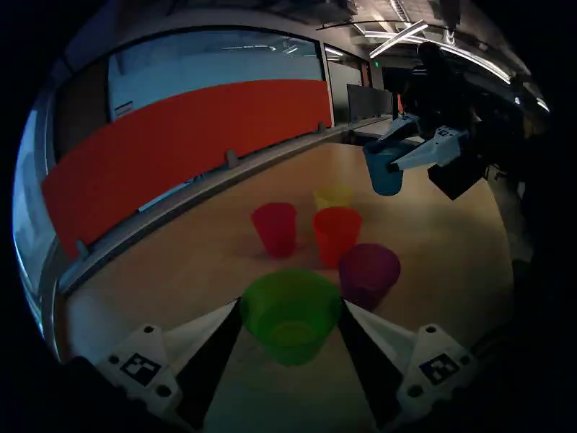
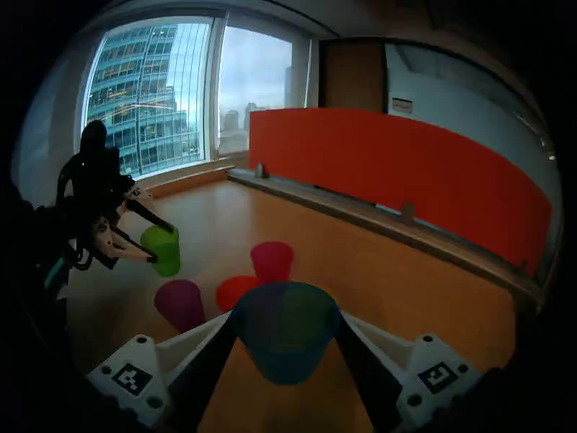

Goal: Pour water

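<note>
Left gripper view: your left gripper (image 1: 291,314) clamps the green cup (image 1: 288,335) between its fingers. The right gripper (image 1: 384,156) clamps the blue cup (image 1: 384,180), well ahead. If you tilt before the rims meet, water likely spills onto the table (image 1: 447,238).

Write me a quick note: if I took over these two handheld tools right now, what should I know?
Left gripper: jaws shut on the green cup, upright.
Right gripper: jaws shut on the blue cup, roughly upright, raised above the table.
Standing on the table: red cup, orange cup, purple cup, yellow cup.
Done: both cups grasped.
Left: the pour; neither cup is tipped yet. I cannot tell if either holds water.
</note>
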Motion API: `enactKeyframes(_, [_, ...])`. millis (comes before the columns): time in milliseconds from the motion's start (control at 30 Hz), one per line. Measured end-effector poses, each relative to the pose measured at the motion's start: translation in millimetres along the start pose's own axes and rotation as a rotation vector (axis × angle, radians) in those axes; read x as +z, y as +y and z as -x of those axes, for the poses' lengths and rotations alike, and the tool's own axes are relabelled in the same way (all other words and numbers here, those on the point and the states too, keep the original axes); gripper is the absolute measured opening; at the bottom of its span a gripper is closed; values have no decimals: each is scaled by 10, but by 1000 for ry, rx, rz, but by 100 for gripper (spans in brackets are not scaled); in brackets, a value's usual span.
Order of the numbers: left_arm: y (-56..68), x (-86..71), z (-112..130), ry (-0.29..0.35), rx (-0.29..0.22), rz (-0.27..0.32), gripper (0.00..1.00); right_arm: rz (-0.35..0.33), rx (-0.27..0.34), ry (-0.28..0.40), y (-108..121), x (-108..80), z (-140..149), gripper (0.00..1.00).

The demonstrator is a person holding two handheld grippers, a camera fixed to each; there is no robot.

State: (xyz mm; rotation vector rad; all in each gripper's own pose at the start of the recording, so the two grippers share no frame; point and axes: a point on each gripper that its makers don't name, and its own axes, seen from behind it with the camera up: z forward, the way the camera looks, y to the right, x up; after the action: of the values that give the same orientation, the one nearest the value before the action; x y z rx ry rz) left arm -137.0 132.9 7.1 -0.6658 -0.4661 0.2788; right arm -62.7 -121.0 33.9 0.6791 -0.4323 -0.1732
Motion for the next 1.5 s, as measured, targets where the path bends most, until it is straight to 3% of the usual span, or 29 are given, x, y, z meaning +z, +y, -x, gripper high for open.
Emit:
enactKeyframes(267, [94,109,186,-67,14,42,89,-2,-6,-58,-23,89,223,93])
enactKeyframes(567, [161,193,324,-91,8,63,89,-11,-7,-91,-59,141,355,93])
enactKeyframes(1167, [137,152,406,-72,-59,73,90,-9,-12,-113,-102,169,458,93])
enactKeyframes(1300, [132,162,442,-82,-62,73,100,-9,-11,-113,-111,171,452,93])
enactKeyframes(1500, [105,163,520,-102,-78,68,100,-6,-5,-123,-112,189,513,93])
